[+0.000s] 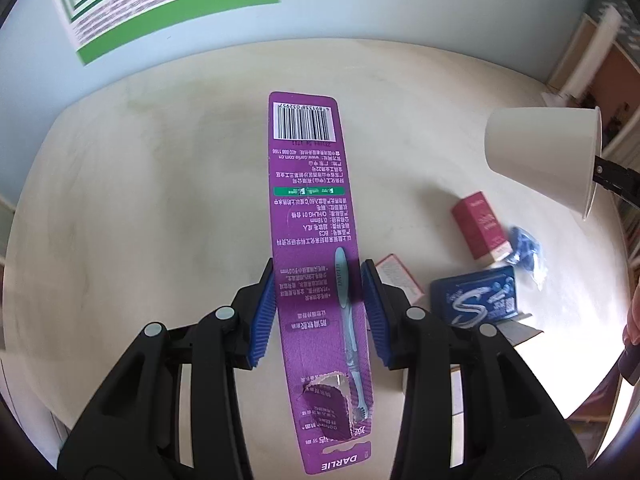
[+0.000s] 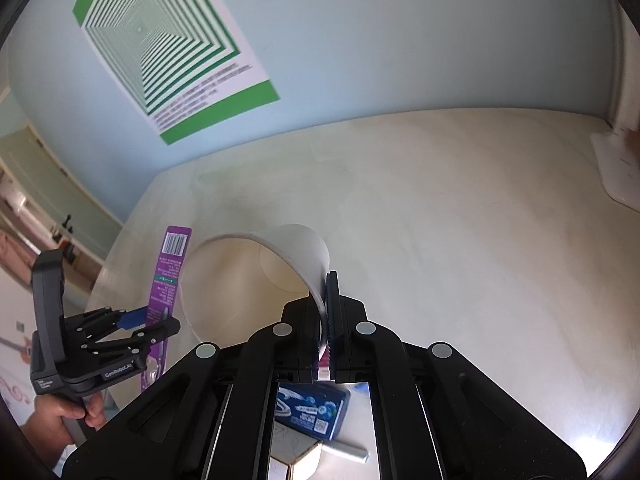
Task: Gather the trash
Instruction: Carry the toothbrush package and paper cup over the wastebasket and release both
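A long purple toothbrush package [image 1: 308, 200] with a barcode at its far end is lifted above the round cream table [image 1: 140, 200]. My left gripper [image 1: 318, 280] is shut on it, the blue pads pressing its two long edges. My right gripper [image 2: 326, 280] is shut on the rim of a white paper cup [image 2: 240, 280], which hangs tilted with its mouth facing the right wrist camera. The left wrist view has the cup [image 1: 540, 156] at the upper right, with the right gripper's black fingers [image 1: 616, 180] on its rim. The right wrist view has the left gripper [image 2: 148, 320] and the package [image 2: 172, 264] at the left.
Near the table's right side lie a red box [image 1: 480, 228], a blue gum packet [image 1: 476, 300], a crumpled blue wrapper [image 1: 524, 248] and a red-edged card [image 1: 400, 276]. A green-striped poster [image 2: 168, 52] hangs on the pale blue wall. A hand [image 2: 60, 416] grips the left tool's handle.
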Available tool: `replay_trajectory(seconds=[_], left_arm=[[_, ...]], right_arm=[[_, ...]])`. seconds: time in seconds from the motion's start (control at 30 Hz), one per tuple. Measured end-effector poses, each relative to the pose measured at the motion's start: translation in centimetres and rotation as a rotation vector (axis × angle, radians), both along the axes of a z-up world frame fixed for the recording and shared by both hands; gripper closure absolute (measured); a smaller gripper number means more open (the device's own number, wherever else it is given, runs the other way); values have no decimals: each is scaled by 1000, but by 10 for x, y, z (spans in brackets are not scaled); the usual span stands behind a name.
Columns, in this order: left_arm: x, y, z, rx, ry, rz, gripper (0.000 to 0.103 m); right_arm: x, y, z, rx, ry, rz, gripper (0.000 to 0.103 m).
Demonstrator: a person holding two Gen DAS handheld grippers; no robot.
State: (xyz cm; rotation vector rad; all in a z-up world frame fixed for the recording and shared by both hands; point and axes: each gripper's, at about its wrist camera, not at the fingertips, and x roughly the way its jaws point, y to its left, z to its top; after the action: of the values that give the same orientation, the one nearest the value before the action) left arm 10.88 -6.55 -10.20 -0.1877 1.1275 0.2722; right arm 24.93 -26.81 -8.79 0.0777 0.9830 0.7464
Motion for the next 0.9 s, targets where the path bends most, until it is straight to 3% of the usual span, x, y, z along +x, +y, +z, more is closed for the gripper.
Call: replay_trajectory(seconds=[0.47,0.9], left_arm=[[5,-48,14,-1,-46,-404,65],[-29,-123,11,-13,-45,-785,65]], right_arm=[[-93,-83,17,14,-34,-382,99],[-214,-152,10,8,-31,-740,99]])
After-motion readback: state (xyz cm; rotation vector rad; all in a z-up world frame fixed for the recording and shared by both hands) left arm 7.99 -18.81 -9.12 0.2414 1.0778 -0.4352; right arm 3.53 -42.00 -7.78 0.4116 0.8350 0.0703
